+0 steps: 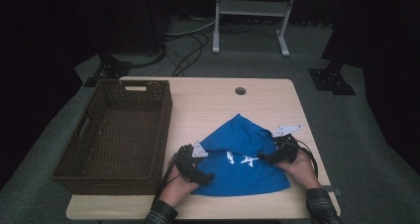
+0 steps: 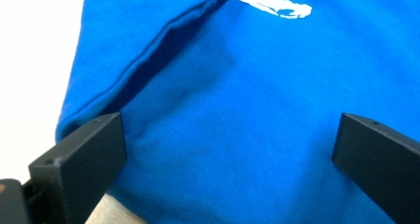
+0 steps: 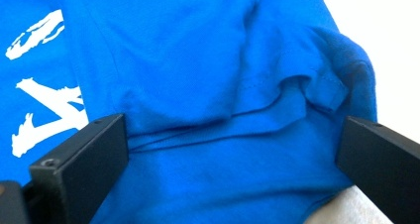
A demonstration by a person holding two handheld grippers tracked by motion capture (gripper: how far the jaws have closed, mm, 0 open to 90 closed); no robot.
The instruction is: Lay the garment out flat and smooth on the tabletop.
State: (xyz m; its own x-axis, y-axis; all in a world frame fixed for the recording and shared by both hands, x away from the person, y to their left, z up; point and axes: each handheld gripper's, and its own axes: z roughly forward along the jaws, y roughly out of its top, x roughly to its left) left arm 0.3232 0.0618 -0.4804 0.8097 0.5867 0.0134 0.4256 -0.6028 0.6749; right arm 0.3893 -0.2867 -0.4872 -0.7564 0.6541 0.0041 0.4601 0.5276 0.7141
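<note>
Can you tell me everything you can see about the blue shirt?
The blue shirt is soft cloth in bright blue with white printed marks on it. It lies partly folded on the near side of the light wooden table, its top folded to a point away from the person, with creases and a stitched hem showing. The left gripper is at its left edge and the right gripper at its right, each with jaws spread wide over the cloth. The brown woven basket stands apart, to its left.
</note>
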